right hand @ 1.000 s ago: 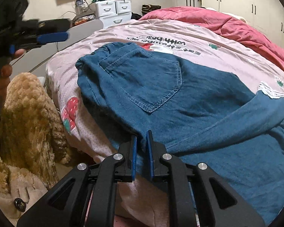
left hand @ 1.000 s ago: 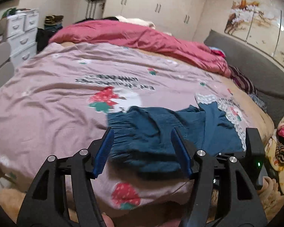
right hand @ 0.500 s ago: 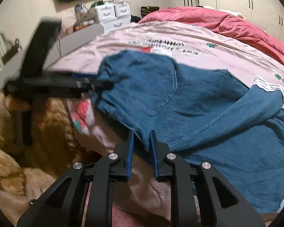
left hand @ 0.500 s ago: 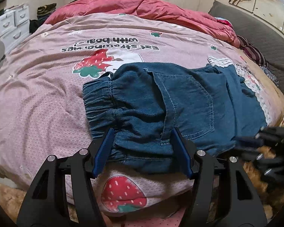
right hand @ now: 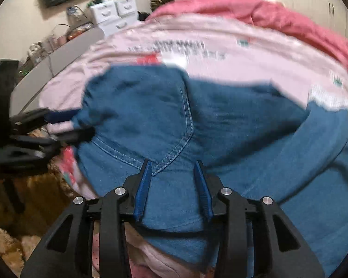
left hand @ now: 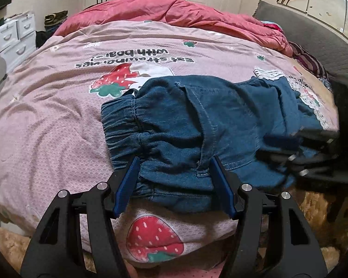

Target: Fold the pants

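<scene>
Blue denim pants (left hand: 197, 125) lie near the front edge of a bed with a pink strawberry-print cover (left hand: 58, 115). Their elastic waistband (left hand: 125, 127) points left. My left gripper (left hand: 175, 159) is open, its blue fingers either side of the waistband's near corner. The pants fill the right wrist view (right hand: 220, 125), back pocket seam up. My right gripper (right hand: 172, 164) is open over the pocket's lower point, holding nothing. The right gripper shows blurred at the right in the left wrist view (left hand: 313, 153). The left gripper shows at the waistband in the right wrist view (right hand: 65, 125).
A red quilt (left hand: 185, 16) is bunched at the far side of the bed. White drawers (left hand: 14, 39) stand at the left, wardrobes behind. A grey headboard (left hand: 313, 37) runs along the right. A brown fluffy rug (right hand: 16, 208) lies below the bed edge.
My right gripper has opened, letting go of the pants edge, and moved forward over the pocket. My left gripper has closed in on the waistband corner, still open.
</scene>
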Available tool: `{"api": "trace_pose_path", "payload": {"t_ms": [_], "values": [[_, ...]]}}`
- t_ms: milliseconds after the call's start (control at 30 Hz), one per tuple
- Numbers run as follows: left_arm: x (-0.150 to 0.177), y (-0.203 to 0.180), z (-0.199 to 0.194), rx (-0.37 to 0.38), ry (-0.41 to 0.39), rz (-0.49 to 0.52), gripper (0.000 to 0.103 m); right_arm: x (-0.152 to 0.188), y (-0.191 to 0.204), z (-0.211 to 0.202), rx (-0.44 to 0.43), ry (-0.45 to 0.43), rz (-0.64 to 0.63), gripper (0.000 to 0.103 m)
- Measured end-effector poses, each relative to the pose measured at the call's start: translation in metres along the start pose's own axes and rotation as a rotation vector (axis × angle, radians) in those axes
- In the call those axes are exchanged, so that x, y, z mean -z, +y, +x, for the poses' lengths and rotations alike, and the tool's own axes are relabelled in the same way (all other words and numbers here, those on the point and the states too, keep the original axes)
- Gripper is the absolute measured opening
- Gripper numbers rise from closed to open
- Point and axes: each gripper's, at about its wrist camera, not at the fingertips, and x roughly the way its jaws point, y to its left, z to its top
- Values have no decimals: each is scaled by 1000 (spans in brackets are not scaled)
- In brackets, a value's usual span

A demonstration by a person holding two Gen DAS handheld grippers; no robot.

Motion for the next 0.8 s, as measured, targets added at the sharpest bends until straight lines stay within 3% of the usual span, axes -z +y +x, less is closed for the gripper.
{"api": "trace_pose_path", "payload": {"t_ms": [167,333,400,500,600,700,800], "values": [[-1,-2,1,3,-10,6,62,3,-8,-4,-47,-29,62,39],[-9,-3,-19,15,-22,-18,62,5,-14,-45,-47,-119,91,43],[-13,-7,-32,35,-49,-22,62,7,-27,-63,-19,-155,121,49],[-19,-17,-46,61,-77,-4,63,11,-49,-79,55,-178,163,50],[-26,-37,-49,110,-83,33,65,19,-71,-89,126,-191,221,60],[-31,-55,-39,173,-56,66,65,29,-87,-97,185,-204,260,61],[-37,-83,-16,283,14,112,65,36,-98,-105,217,-218,291,64]]}}
